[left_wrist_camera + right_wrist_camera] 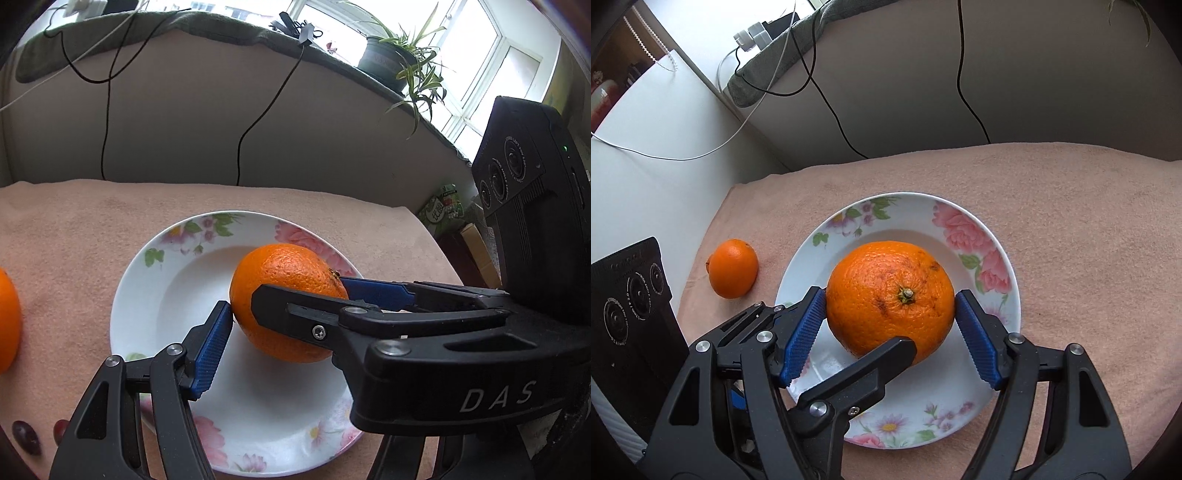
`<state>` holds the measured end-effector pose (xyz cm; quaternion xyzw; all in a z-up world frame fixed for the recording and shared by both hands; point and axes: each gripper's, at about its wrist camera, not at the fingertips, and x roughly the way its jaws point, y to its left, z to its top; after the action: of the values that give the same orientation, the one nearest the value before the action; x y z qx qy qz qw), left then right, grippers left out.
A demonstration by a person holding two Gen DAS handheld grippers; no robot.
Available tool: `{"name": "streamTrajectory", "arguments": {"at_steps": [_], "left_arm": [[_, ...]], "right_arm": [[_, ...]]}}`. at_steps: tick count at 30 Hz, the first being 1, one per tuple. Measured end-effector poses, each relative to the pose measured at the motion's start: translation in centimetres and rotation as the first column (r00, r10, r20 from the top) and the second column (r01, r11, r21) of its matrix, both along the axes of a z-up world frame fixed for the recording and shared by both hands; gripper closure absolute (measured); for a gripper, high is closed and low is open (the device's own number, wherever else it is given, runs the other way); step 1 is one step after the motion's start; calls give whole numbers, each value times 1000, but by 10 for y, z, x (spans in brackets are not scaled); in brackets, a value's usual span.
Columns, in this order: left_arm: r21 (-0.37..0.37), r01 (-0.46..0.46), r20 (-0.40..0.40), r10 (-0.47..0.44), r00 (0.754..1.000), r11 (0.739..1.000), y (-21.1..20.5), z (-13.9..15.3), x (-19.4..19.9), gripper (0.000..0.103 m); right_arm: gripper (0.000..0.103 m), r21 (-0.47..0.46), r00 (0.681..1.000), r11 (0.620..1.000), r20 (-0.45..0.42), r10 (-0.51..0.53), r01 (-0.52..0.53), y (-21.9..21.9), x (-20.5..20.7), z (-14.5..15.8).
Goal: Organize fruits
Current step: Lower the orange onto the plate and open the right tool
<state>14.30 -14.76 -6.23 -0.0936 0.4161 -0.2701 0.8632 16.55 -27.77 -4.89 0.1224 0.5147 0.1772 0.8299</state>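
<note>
Right wrist view: the right tool (pixel 890 295) sits over the flowered plate (pixel 997 387) with the big orange (pixel 886 295) between its blue pads (pixel 803 336). Each pad tip touches a side of the fruit, so we read this as a grip at a fairly wide opening. The stem points up at the camera. The orange is over the plate's well; we cannot tell whether it rests on the plate or hangs just above it.

One black finger (pixel 857 373) of the left tool crosses in from the lower left. Its tip overlaps the near side of the big orange. That tool's camera box (pixel 628 314) is at the left edge.

The small orange (pixel 733 268) lies on the pink cloth (pixel 1089 258) covering the tabletop, just left of the plate and not touching it.

Left wrist view: the left tool (pixel 295 306) is about half open. Its left pad (pixel 212 349) touches the orange's left side with its tip. Its other finger is hidden behind the right tool's body, so we cannot tell whether the left tool grips the fruit.

Two small dark red fruits (pixel 26 437), maybe grapes, lie on the cloth at the lower left, clear of the plate. A potted plant (pixel 388 55) stands on the sill, and black cables (pixel 105 122) hang down the wall behind.
</note>
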Motion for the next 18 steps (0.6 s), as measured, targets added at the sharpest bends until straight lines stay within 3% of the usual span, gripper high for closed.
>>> {"name": "streamTrajectory", "arguments": {"at_steps": [13,18], "left_arm": [[33,-20,-29,21,999,999,8,1,-3,36],[54,-34,-28,36,999,998,22,-1,-13,34]], "right_arm": [[27,-40,999,999,45,-15,17,4,-4,11],[21,-23,997,998,53,-51,52,-4,-8,14]]}}
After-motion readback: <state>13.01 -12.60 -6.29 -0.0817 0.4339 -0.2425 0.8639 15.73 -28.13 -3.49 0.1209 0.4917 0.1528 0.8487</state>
